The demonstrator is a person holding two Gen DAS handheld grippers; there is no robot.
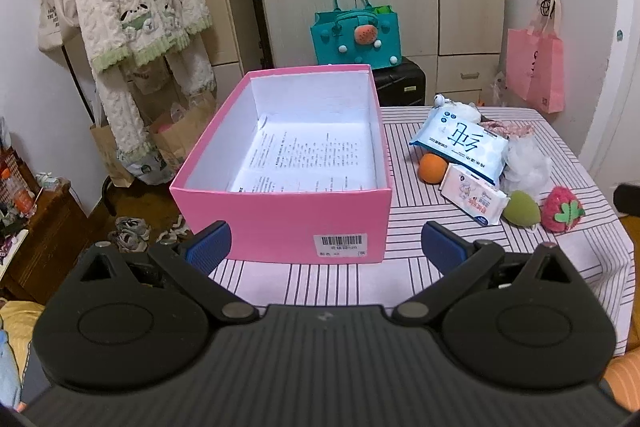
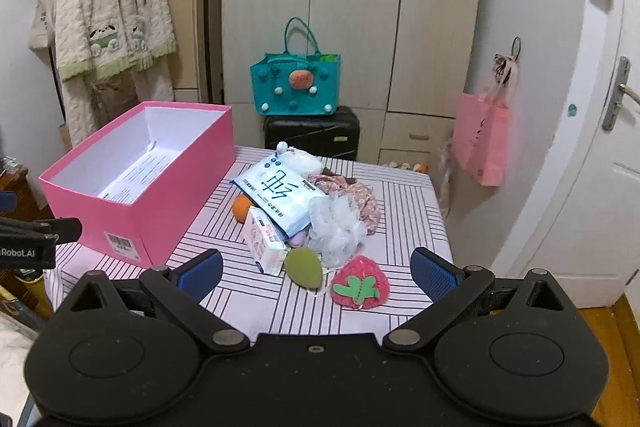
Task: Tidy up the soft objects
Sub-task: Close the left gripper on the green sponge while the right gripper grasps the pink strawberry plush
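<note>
1. Pink box sits on the left of the striped worktop, lid off. Its long axis runs near to far, and the barcode end faces near. White inside, with a printed sheet flat on the bottom.
2. The soft pile lies right of the box, apart from it, toward the worktop's right side.
3. Blue wipes pack tops the pile, tilted. Its long axis runs diagonally, and its near-left end rests on the orange ball.
4. Small white pack lies just near of it, partly under the blue pack, with its long axis near to far.
5. White mesh puff is right of the packs and touches the floral cloth behind it.
6. Green sponge, egg shaped, has its narrow end pointing near-right.
7. Strawberry plush is nearest, just right of the sponge. It is pink-red, and its green leaf faces up.
8. White plush lies at the far end of the pile.
9. Left tool: jaws spread wide, nothing held, in front of the box's near end.
10. Right tool: jaws spread wide, nothing held, near side of the pile, sponge and strawberry between the fingers in view.
</note>
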